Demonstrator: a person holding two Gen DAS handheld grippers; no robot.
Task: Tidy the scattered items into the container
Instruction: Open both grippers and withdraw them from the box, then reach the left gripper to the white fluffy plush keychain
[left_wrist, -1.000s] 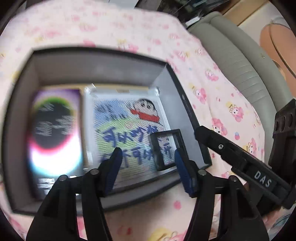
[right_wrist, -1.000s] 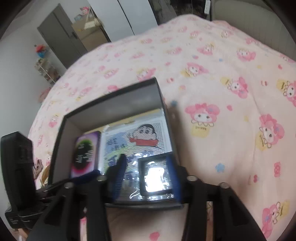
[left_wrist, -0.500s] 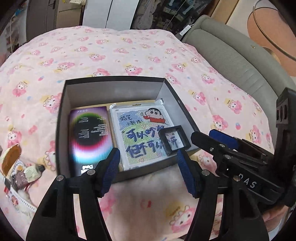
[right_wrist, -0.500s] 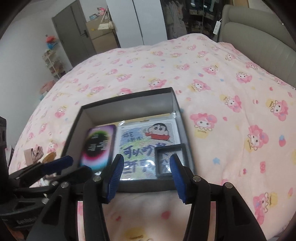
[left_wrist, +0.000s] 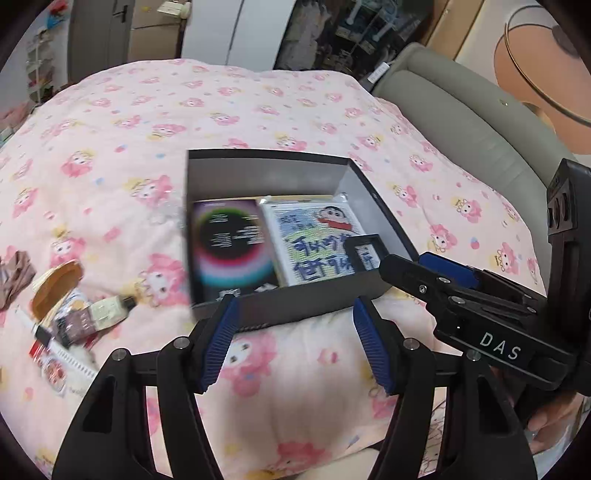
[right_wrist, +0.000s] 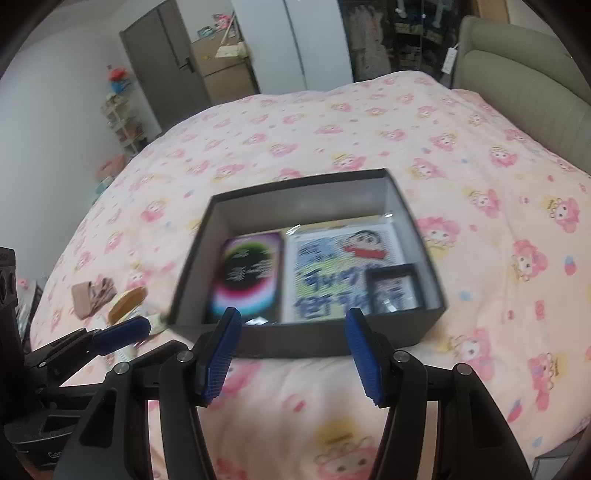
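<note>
Left wrist view: the left gripper (left_wrist: 295, 343) hangs over the bed (left_wrist: 258, 110), fingers spread and holding nothing. Just ahead sits the dark box (left_wrist: 306, 306) with a black card (left_wrist: 231, 247), a cartoon picture (left_wrist: 314, 240) and a small black frame (left_wrist: 364, 251) inside — loose items (left_wrist: 74, 314) lie on the quilt to its left.

Right wrist view: the right gripper (right_wrist: 293, 356) is likewise spread and empty — its fingertips hover just short of the box's (right_wrist: 314, 343) near wall.
</note>
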